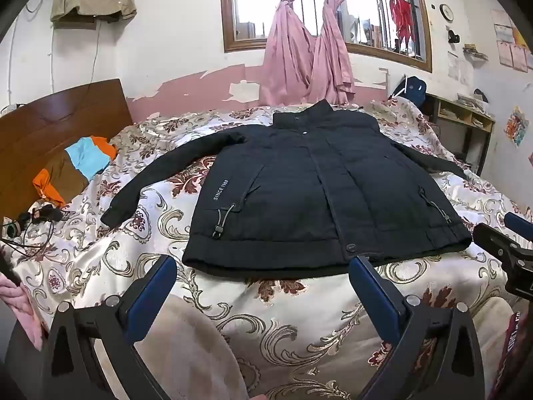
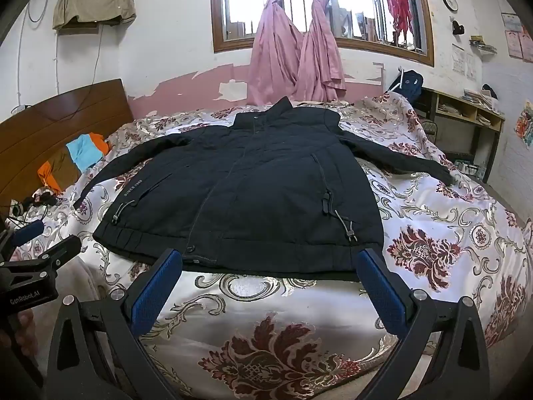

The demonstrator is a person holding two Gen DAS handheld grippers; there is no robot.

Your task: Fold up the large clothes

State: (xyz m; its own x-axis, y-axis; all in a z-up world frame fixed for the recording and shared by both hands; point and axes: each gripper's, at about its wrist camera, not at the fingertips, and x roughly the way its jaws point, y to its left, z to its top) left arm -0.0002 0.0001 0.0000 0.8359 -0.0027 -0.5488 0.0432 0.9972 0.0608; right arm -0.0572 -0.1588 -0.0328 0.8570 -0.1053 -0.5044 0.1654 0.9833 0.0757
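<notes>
Two grippers, both spread as wide as they go, nothing between the pads. Left gripper [image 1: 263,266]: blue pads [image 1: 151,295] angled down twd the bed, tips just short of the jacket hem, not touching fabric. Right gripper [image 2: 269,260]: same pose, blue fingertips [image 2: 156,286] at the hem's near edge, overlapping it in the right wrist view; can't tell if they touch it. Neither has hold of anything. From the left wrist view, the right gripper pokes in at the right edge [image 1: 506,243]; from the right wrist view, the left one shows at the left edge [image 2: 36,250], so the pair sit side by side at the foot-side edge of the bed.

Jacket [image 1: 319,183]: dark navy/black, padded, laid flat front-up on the bedspread [image 1: 273,320], closed down the middle, collar twd the window, hem twd the grippers. Both sleeves spread out to the sides, one sleeve [image 1: 156,176] running twd the headboard side, the other [image 2: 399,156] twd the desk side. White "SINCE 1968" lettering [image 1: 221,189] near one pocket; drawcords w/ toggles [image 1: 221,221] at both pockets. Unfolded so far.

Bedspread is shiny cream w/ dark red floral + gold scroll pattern. Further out: brown wooden headboard [image 1: 63,126], orange/blue/brown cloth [image 1: 75,166] bunched beside it, black cables [image 1: 36,220] on the bed nearby. Behind: barred window [image 2: 309,3] w/ pink curtains [image 2: 293,56] knotted, peeling pink-white wall, wall clock [image 1: 446,11], desk w/ shelves [image 2: 466,113].
</notes>
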